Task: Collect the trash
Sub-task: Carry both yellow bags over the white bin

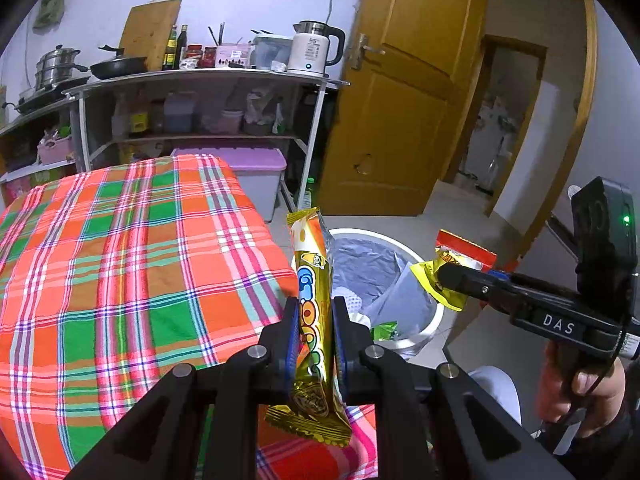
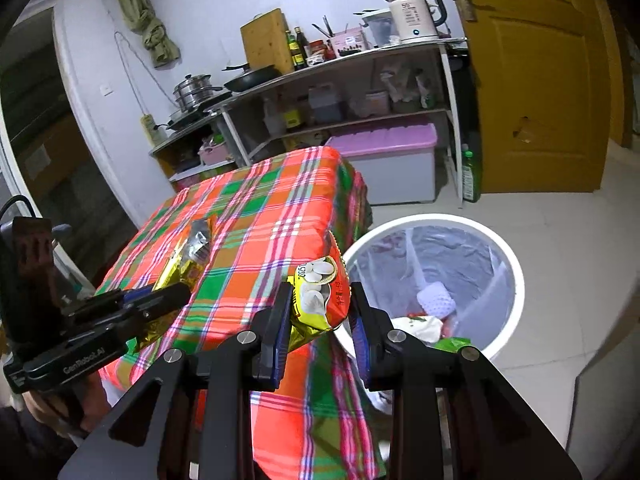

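My left gripper (image 1: 314, 312) is shut on a long gold snack wrapper (image 1: 312, 280), held upright at the table's right edge; it also shows in the right wrist view (image 2: 180, 268). My right gripper (image 2: 318, 300) is shut on a yellow and red snack packet (image 2: 320, 296), held just left of the bin; it also shows in the left wrist view (image 1: 448, 268). The white trash bin (image 2: 508, 264) with a clear liner stands on the floor right of the table and holds several pieces of trash. It also shows in the left wrist view (image 1: 420, 344).
The table wears an orange, green and white plaid cloth (image 1: 120, 260). Behind it stand a metal kitchen shelf (image 1: 208, 80) with pots and a kettle, and a purple-lidded storage box (image 2: 388, 164). A wooden door (image 1: 400, 92) stands open at the right.
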{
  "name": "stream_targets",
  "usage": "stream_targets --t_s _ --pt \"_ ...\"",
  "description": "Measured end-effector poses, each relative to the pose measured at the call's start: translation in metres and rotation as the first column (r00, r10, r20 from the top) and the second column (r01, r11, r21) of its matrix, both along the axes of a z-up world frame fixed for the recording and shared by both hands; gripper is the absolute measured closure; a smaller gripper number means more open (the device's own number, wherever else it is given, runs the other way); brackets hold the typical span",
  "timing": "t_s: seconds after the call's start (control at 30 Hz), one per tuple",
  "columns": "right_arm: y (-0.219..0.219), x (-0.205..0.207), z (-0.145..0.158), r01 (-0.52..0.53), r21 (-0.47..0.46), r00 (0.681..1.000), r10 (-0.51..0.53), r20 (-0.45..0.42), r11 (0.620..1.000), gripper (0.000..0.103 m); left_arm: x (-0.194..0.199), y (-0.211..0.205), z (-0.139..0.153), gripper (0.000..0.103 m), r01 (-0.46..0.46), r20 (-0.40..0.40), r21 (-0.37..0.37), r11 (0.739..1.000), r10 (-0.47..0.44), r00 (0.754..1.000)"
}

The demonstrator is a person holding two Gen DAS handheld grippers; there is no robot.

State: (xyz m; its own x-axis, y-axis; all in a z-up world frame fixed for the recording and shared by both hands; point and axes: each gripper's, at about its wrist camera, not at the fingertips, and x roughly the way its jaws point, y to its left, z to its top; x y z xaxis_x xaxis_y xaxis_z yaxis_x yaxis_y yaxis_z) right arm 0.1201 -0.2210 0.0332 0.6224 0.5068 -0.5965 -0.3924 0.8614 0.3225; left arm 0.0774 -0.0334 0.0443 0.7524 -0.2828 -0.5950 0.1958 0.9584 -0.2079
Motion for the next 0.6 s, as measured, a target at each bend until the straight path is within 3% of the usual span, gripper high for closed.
stream_targets --t_s 0.6 --pt "-0.040 0.016 -0.016 0.094 -0.008 0.995 -0.095 -0.039 0.995 0.075 0.045 -0.041 -0.014 0.088 0.082 -0.026 0.031 0.996 -0.081 0.996"
